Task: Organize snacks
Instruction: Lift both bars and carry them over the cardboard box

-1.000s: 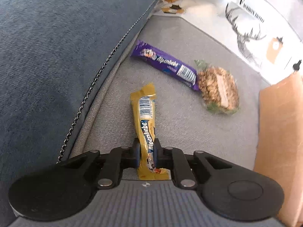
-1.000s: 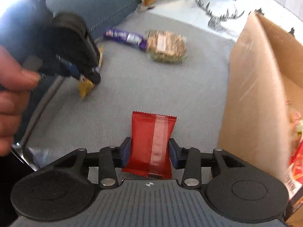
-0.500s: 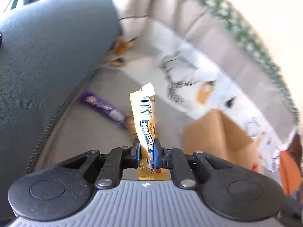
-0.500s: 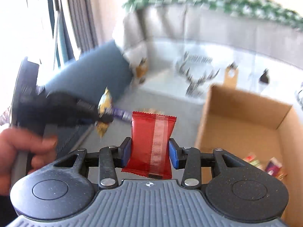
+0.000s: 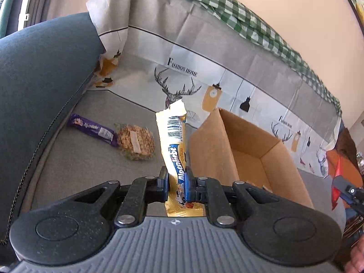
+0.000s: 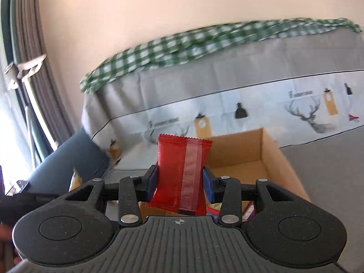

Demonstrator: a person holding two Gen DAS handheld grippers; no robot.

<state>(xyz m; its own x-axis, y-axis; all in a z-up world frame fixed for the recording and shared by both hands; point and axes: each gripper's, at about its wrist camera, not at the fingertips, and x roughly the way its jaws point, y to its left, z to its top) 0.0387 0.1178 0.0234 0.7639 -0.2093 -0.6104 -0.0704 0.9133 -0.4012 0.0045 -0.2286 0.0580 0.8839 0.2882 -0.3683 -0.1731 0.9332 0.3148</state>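
We have the left gripper (image 5: 176, 183) clenched on a yellow, crinkled foil candy stick (image 5: 174, 145), and the right gripper (image 6: 179, 183) grasping a flat red foil snack pouch (image 6: 182, 173); both snacks stand upright, off the couch. To drop them well, we should bring each over the open brown cardboard box (image 5: 248, 145) before letting go, clearing its near wall. Beyond, a purple candy bar (image 5: 92, 130) and a clear-wrapped oat biscuit pack (image 5: 135, 141) lie touching on the grey seat cushion (image 5: 75, 166). Our fingers hide most of the box floor, so its contents are hard to name.
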